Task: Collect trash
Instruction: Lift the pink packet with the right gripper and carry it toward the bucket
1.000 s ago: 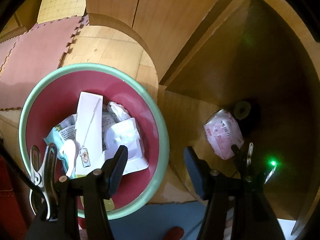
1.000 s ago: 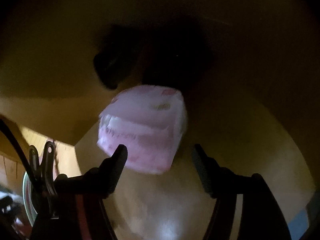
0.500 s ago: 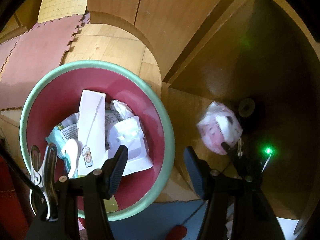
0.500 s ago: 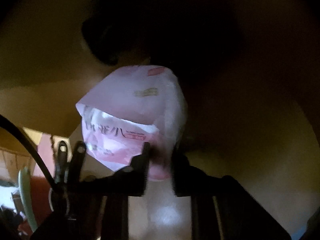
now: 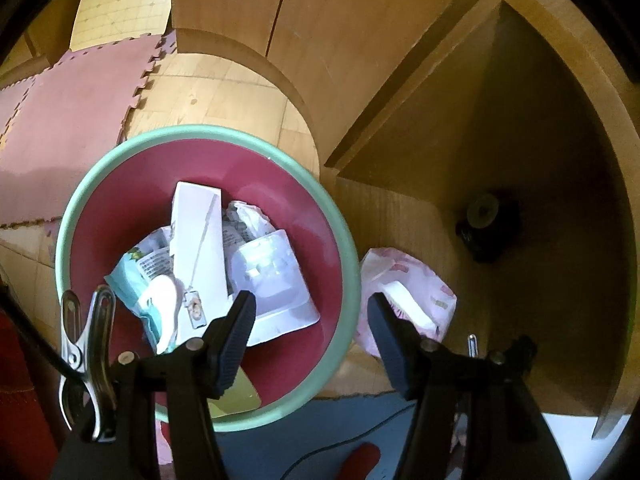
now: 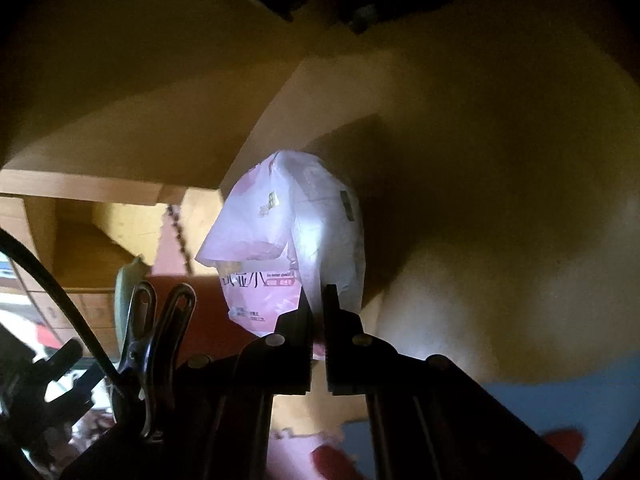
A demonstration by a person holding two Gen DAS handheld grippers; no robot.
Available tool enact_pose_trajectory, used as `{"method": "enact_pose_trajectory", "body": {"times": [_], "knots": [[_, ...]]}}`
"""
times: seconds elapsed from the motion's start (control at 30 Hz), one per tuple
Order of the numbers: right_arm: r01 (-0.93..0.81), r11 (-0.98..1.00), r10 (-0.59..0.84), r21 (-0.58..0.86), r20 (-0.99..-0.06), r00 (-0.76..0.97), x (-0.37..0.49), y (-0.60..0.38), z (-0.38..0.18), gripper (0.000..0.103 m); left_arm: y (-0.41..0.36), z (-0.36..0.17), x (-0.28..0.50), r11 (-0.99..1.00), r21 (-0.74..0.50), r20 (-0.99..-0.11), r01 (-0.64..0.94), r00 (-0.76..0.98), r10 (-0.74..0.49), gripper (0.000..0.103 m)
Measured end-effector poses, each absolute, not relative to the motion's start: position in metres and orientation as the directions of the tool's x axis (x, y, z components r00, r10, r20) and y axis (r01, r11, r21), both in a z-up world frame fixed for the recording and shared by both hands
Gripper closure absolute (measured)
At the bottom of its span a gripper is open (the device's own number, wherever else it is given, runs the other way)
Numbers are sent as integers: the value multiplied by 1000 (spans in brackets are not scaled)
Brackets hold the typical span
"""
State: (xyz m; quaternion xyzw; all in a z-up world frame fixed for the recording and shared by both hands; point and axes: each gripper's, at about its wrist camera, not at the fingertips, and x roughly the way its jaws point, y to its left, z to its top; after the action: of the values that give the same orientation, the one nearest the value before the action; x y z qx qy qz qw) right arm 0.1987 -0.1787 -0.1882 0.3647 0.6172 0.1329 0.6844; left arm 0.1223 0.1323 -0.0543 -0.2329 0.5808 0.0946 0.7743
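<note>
**Pink bag pinched beside the bin**

Left wrist view: the left gripper (image 5: 310, 320) is held spread over the floor, nothing between its fingers. Its left finger (image 5: 236, 334) is seen over the bin (image 5: 348, 264) — a round tub with a mint rim and a dark red inside. Several pieces of trash lie in the bin: a long white box (image 5: 198, 248), a teal wrapper (image 5: 138, 272), a clear plastic tray (image 5: 268, 280) and crumpled paper (image 5: 248, 216). The pink bag (image 5: 416, 276) is seen just to the right of the bin's rim, at the mouth of a wooden cabinet (image 5: 540, 140). A dark round object (image 5: 484, 220) sits deeper in the cabinet's shadow (its kind cannot be told). Pink foam mats (image 5: 68, 128) cover part of the wood floor to the left.

Right wrist view: the right gripper (image 6: 318, 312) is pressed together on the lower edge of the pink bag (image 6: 296, 236) — the jaws nearly meet, with only thin plastic between them. The bag stands up from the fingers, printed lettering on its front. Dim cabinet wood fills the background, and a sliver of the bin's mint rim (image 6: 126, 292) is seen at lower left.
</note>
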Motion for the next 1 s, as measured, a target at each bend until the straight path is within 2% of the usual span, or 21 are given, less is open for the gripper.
{"method": "enact_pose_trajectory", "body": {"times": [0.17, 0.53, 1.0], "knots": [[283, 648, 679, 707, -705, 205, 162, -171, -175, 98, 135, -51, 111, 878, -284, -937, -386, 307, -168, 42], [257, 577, 743, 776, -629, 229, 82, -158, -115, 98, 162, -27, 83, 864, -307, -917, -400, 369, -155, 42], [60, 568, 786, 821, -562, 258, 37, -137, -32, 98, 201, -2, 50, 823, -360, -889, -440, 430, -159, 42]]}}
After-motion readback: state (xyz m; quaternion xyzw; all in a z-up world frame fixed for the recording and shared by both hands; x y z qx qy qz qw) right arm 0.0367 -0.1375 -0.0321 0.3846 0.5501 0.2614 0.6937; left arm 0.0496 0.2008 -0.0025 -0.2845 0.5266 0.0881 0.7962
